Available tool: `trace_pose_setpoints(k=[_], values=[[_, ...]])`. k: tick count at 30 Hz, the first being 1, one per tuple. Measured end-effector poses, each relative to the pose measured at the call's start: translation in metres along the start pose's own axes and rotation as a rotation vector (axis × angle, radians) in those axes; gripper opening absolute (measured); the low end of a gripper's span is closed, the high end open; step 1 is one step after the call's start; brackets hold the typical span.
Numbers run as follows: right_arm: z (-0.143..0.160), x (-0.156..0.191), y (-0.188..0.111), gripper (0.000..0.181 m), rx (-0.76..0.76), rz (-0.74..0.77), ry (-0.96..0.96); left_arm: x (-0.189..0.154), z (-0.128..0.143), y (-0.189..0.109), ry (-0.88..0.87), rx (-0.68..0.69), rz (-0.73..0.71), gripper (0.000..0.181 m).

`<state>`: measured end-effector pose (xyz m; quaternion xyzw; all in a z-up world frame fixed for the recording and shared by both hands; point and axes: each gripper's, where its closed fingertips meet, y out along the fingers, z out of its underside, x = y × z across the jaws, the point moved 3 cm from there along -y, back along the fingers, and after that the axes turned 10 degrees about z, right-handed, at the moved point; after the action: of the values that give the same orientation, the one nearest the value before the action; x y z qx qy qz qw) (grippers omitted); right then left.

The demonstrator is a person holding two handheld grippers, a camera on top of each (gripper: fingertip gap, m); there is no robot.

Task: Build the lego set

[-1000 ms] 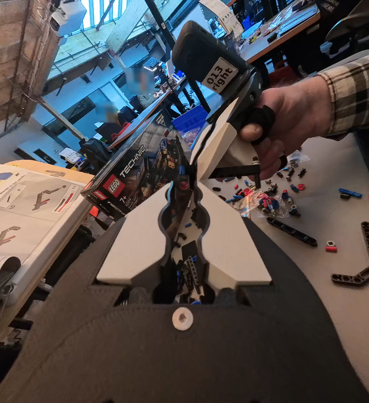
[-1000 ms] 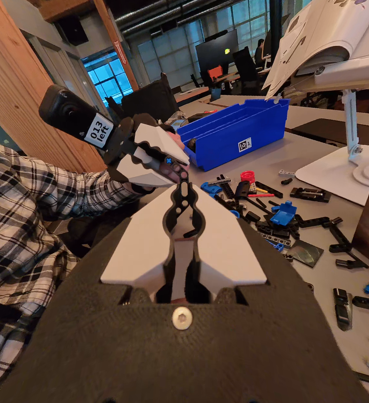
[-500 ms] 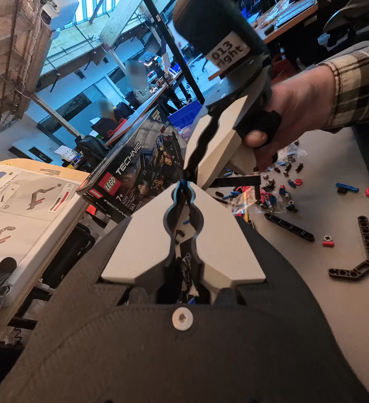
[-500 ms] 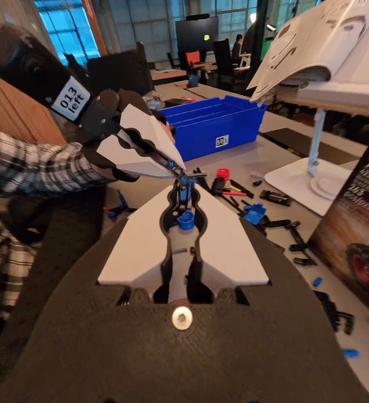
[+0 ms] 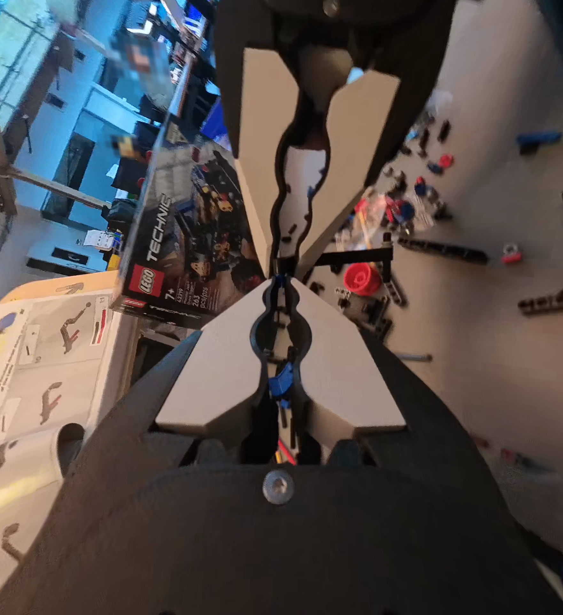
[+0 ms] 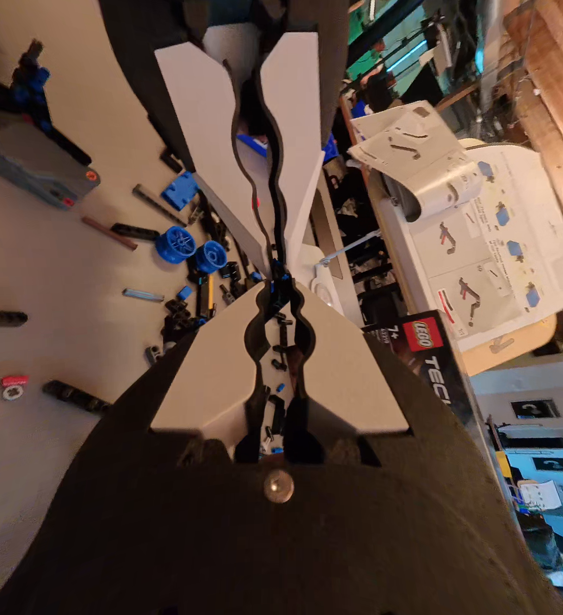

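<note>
Left tool (image 5: 281,283) and right tool (image 6: 278,283), each clamped on a small blue-and-black lego piece (image 5: 280,279), meet tip to tip above the counter (image 5: 473,349), where most parts below lie loose, unbuilt.

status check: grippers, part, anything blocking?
Left gripper shut on blue pin. Right gripper shut on black beam. Tips meet nose to nose above the table. Nothing between them.
</note>
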<state>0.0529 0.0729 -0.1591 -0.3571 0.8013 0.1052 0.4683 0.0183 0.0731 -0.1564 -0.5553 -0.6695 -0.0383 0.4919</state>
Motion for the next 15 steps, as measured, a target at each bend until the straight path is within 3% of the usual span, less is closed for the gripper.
trace_pose_setpoints(k=[4,15], values=[[0.003,0.012,0.004,0.004,0.028,-0.032,-0.041,-0.009,0.008,0.003,0.089,0.083,0.023,0.000],[-0.006,0.010,0.004,0.003,-0.054,-0.049,0.155,-0.006,0.013,-0.006,0.027,0.011,0.017,0.000]])
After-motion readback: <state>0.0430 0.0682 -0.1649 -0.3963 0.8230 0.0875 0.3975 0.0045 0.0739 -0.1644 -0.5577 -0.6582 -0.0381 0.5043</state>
